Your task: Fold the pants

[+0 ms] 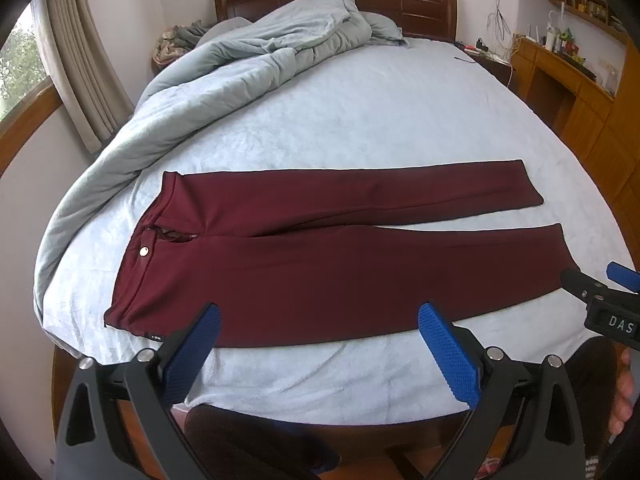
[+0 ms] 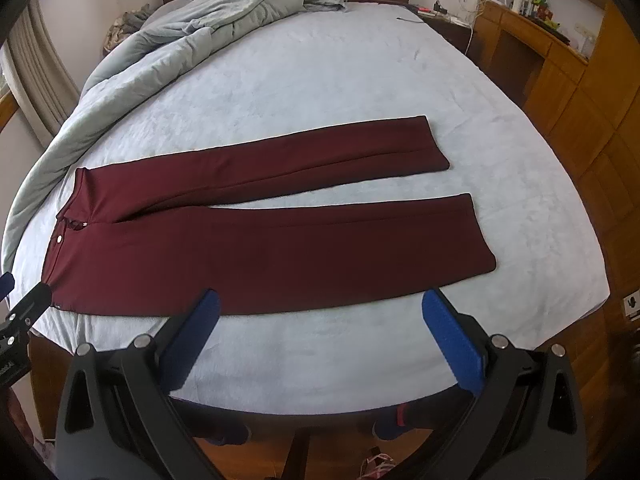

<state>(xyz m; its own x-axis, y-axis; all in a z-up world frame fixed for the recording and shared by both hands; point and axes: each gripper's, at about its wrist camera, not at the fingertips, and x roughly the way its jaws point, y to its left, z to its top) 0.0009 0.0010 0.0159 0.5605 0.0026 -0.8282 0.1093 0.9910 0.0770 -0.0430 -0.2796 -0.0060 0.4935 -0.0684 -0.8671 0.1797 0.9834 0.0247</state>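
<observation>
- Dark maroon fabric pants (image 1: 320, 256) lie flat on the pale blue bed sheet (image 1: 360, 112) — waistband to the left, both legs running right, a narrow gap between the cuffs.
- Small metal button (image 1: 144, 252) shows at the waistband.
- Left gripper (image 1: 319, 330) hovers over the pants' near edge, blue pads spread wide, holding nothing.
- Right gripper (image 2: 320, 312) likewise — pads apart, empty.
- Rumpled grey-blue quilt (image 1: 224, 64) is bunched along the bed's far left side.

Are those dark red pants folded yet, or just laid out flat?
Spread flat, not folded. The pants lie full length on the bed, both legs apart with sheet showing between them, waistband at the left.
</observation>
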